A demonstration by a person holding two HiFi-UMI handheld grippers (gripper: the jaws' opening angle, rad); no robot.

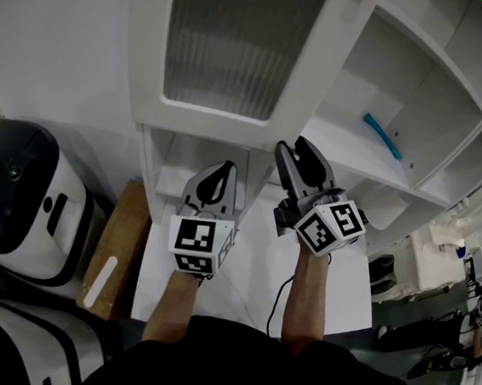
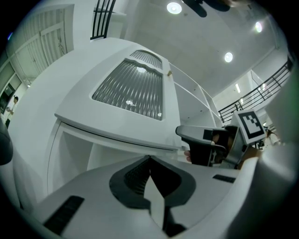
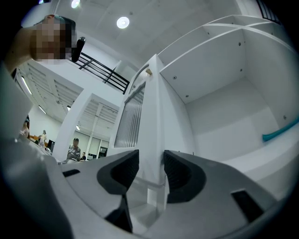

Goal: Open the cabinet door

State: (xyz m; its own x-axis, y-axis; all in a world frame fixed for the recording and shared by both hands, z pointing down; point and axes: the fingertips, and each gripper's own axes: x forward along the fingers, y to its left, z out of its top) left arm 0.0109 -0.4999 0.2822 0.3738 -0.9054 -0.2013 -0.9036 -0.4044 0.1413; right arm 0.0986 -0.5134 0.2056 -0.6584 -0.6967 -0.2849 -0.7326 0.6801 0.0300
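Observation:
The white cabinet door [image 1: 228, 52] with its ribbed glass panel [image 2: 133, 86] stands swung partly out from the cabinet [image 1: 376, 82]. My right gripper [image 1: 299, 148] is at the door's free edge [image 3: 150, 121]. Its jaws straddle that edge and both pads [image 3: 174, 170] lie against it. The right gripper [image 2: 205, 144] also shows in the left gripper view, beside the door's lower corner. My left gripper [image 1: 222, 169] hovers just below the door's bottom rail, its fingertips together with nothing between them [image 2: 149, 161].
Open white shelves [image 1: 433, 104] lie right of the door, with a teal stick [image 1: 383, 134] on one shelf [image 3: 280, 133]. A black-and-white machine [image 1: 22, 202] and a cardboard box [image 1: 114, 248] stand at the left. A white surface [image 1: 251, 272] lies under my arms.

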